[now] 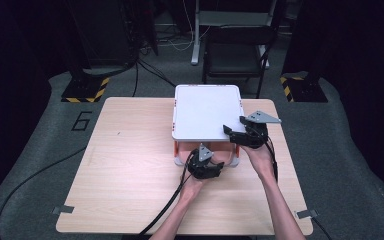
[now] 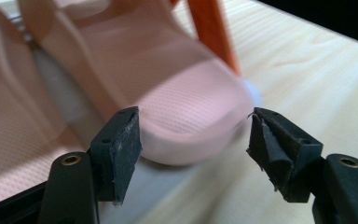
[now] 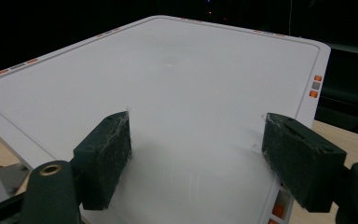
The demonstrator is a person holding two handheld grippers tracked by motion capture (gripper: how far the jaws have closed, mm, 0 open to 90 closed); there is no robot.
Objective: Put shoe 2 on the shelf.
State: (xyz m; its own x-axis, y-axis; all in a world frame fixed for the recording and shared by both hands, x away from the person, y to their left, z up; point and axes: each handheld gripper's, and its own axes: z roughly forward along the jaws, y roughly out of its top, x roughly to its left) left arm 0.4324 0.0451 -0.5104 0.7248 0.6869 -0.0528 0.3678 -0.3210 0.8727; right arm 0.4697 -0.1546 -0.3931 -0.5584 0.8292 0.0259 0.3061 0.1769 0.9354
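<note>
Two pink slippers (image 2: 182, 107) lay on the lower shelf of a white two-tier rack (image 1: 207, 112) with orange posts (image 2: 212, 32). Just ahead of the left gripper (image 2: 193, 140), the nearer slipper's rounded toe pointed out between its jaws, which stood wide on either side with the pads clear of the toe and holding nothing. Judged as lined up to take that slipper by the toe, since the toe overhung the shelf edge. The second slipper sat further in, beyond the left jaw, blurred. The right gripper (image 3: 196, 158) hovered low over the near right corner of the rack's white top panel (image 3: 168, 84), jaws apart and empty, the flat panel running away ahead of them. Whether the pads touched the panel could not be told; possibly steadying the rack.
</note>
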